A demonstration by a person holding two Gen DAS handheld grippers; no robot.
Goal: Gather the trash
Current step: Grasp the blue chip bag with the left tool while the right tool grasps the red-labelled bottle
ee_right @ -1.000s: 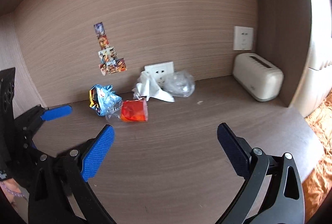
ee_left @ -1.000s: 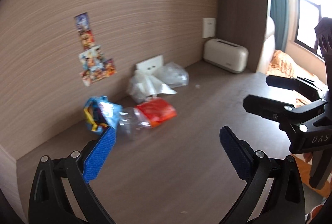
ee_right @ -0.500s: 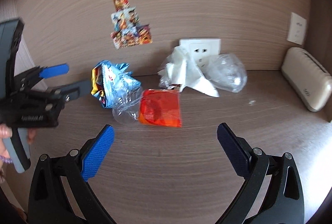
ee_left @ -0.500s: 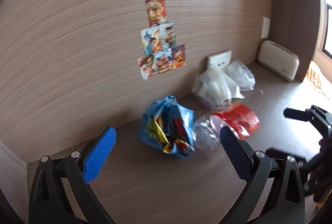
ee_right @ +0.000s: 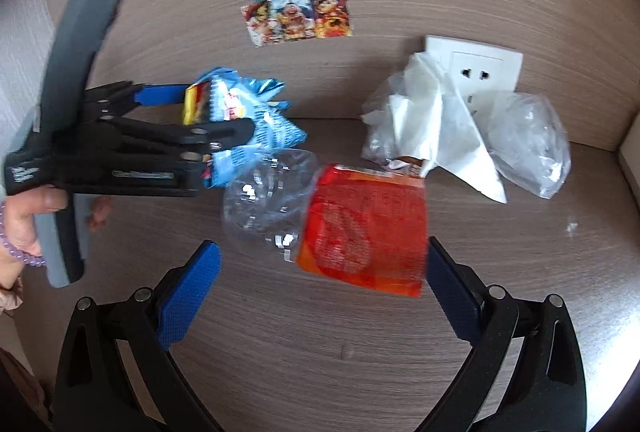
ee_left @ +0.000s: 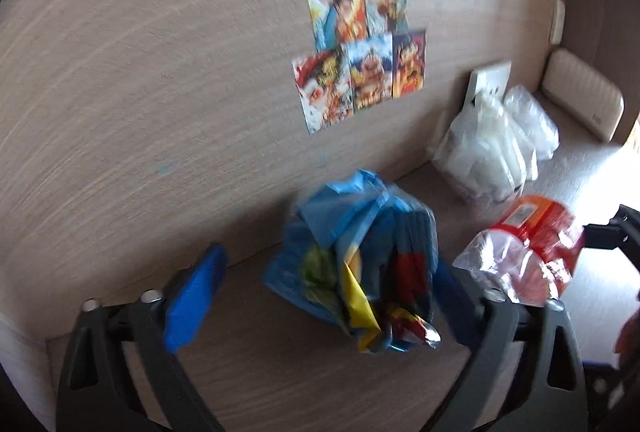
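Fingers first: the left gripper straddles a crumpled blue snack wrapper. Its blue-padded fingers have just been narrowing around the wrapper. The far pad looks clear of it; whether the near pad touches it yet cannot be told through the blur. The right gripper is spread wide and holds nothing, with a crushed clear bottle with a red label lying between and just beyond its pads.

From largest to smallest, the scene holds a brown wood-grain worktop backed by a matching wall panel. On the right, against the wall by a white socket, sits a heap of white and clear plastic bags. The bottle lies in the middle, touching the blue wrapper to its left. Small cartoon stickers are stuck on the wall above.

To do this step well, the left fingers should probably go on closing gently until the pads bite the bunched middle of the wrapper, not a loose flap that could tear or slip. Lifting straight up should keep the wrapper from dragging the bottle along. The right gripper would do best to close across the labelled body, where the crushed plastic seems flattest, rather than over the slick clear end.
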